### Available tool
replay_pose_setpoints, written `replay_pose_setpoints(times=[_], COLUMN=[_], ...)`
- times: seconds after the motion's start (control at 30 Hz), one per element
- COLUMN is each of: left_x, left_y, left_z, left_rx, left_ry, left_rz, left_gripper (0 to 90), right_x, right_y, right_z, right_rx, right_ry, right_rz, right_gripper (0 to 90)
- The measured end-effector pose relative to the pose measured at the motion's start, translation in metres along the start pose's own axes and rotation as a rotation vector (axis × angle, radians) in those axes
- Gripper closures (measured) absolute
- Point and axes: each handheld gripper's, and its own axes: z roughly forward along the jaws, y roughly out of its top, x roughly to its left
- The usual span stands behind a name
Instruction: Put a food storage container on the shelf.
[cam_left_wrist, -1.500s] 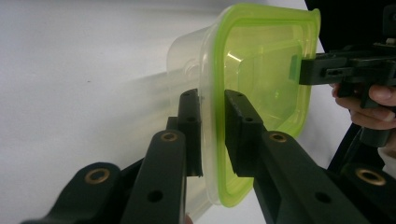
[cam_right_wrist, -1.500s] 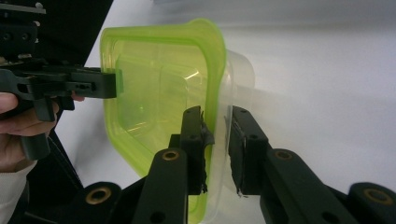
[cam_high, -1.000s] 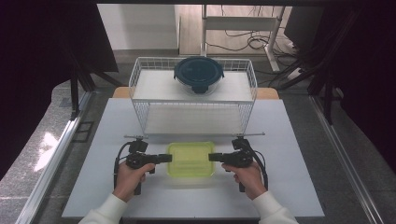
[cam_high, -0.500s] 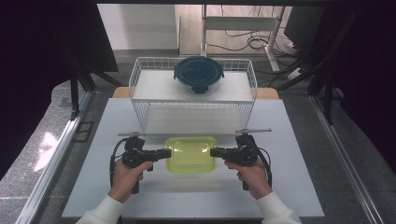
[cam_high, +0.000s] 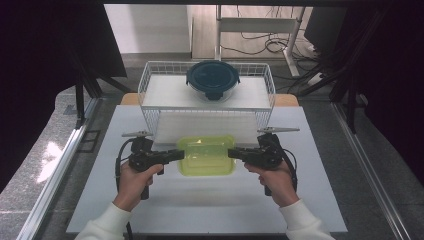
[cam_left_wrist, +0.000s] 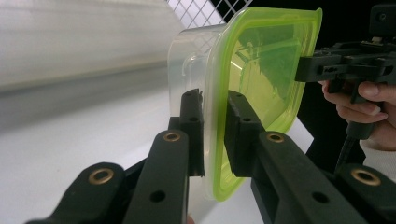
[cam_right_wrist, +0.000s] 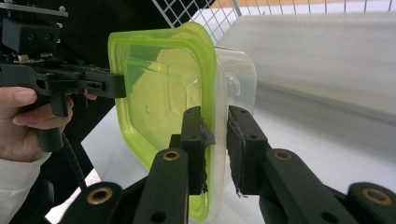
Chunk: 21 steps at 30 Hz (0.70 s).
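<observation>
A clear plastic container with a yellow-green lid (cam_high: 206, 155) hangs between my two grippers, just in front of the white wire basket (cam_high: 150, 95). My left gripper (cam_high: 181, 154) is shut on its left rim, and my right gripper (cam_high: 231, 152) is shut on its right rim. In the left gripper view the container (cam_left_wrist: 261, 60) stands on edge, its rim pinched between my left gripper's (cam_left_wrist: 215, 100) pads. The right gripper view has the lid (cam_right_wrist: 163, 79) clamped the same way in my right gripper (cam_right_wrist: 214, 116). The container's underside is hidden.
A round container with a dark blue lid (cam_high: 213, 80) sits at the back of the wire basket. The basket's near wall (cam_high: 205, 122) rises directly behind the held container. The white table (cam_high: 200, 210) stretches toward the person, with dark floor at both sides.
Both grippers have carried the container away from the person, toward the basket's near wall. Their hold on the two rims has stayed the same.
</observation>
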Motion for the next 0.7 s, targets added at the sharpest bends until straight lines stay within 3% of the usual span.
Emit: replay_pose_setpoints(times=[0.5, 0.7], left_x=[-0.019, -0.025], left_y=[0.04, 0.051], left_z=[-0.014, -0.017], left_rx=[-0.043, -0.051], left_ry=[0.004, 0.005], left_rz=[0.057, 0.07], left_gripper=[79.0, 78.9], right_x=[0.015, 0.018], right_y=[0.037, 0.046], right_z=[-0.019, -0.024], right_rx=[-0.048, -0.07], right_ry=[-0.018, -0.016], right_rz=[-0.066, -0.069], right_gripper=[76.5, 76.6])
